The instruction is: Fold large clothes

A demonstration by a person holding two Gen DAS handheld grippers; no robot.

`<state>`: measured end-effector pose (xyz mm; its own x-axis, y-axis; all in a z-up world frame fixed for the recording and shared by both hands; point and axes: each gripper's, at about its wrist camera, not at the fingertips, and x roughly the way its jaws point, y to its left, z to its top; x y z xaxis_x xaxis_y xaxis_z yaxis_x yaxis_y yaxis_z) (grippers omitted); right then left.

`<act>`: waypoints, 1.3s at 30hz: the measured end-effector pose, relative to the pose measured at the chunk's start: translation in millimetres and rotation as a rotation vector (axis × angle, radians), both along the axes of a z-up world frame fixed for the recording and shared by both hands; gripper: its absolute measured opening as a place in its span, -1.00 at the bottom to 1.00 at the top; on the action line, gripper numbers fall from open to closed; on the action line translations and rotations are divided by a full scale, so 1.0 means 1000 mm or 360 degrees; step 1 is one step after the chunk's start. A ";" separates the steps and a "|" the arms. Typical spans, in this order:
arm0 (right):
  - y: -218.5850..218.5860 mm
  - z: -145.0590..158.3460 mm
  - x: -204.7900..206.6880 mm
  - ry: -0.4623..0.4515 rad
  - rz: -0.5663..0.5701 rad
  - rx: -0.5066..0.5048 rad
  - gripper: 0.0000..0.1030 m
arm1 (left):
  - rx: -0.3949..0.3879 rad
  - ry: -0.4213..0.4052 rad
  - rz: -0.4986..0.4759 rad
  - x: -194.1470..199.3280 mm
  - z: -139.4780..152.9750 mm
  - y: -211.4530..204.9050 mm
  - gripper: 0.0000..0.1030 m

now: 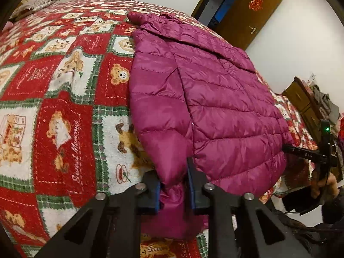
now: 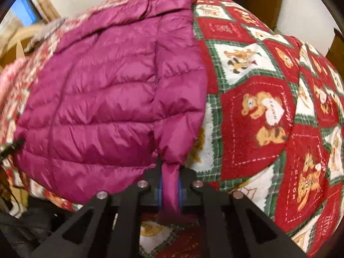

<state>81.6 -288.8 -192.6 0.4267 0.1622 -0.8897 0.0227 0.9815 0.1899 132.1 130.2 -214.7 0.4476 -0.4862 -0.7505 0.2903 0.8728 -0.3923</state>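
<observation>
the left gripper [image 1: 174, 185] pinches one sleeve cuff of a magenta quilted jacket [image 1: 215, 99] and the right gripper [image 2: 169, 190] clamps narrow on the other cuff, both at the near edge of a bed. the jacket lies spread flat on a red teddy-bear blanket [image 1: 64, 99]. beyond it, a pillow [image 1: 40, 1] sits at the far end, a brown door [image 1: 251, 15] stands open, and a cluttered dresser [image 1: 305, 103] crowds the right side.
</observation>
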 end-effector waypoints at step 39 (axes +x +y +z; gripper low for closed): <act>-0.053 0.140 0.013 -0.0587 -0.0100 0.0676 -0.85 | -0.0451 -0.0495 -0.0043 0.013 0.147 0.026 -0.91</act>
<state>94.3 -342.0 -53.1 0.7173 0.4379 -0.5420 -0.0639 0.8159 0.5746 145.5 156.6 -67.2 0.6161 -0.6686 -0.4163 0.4541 0.7334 -0.5059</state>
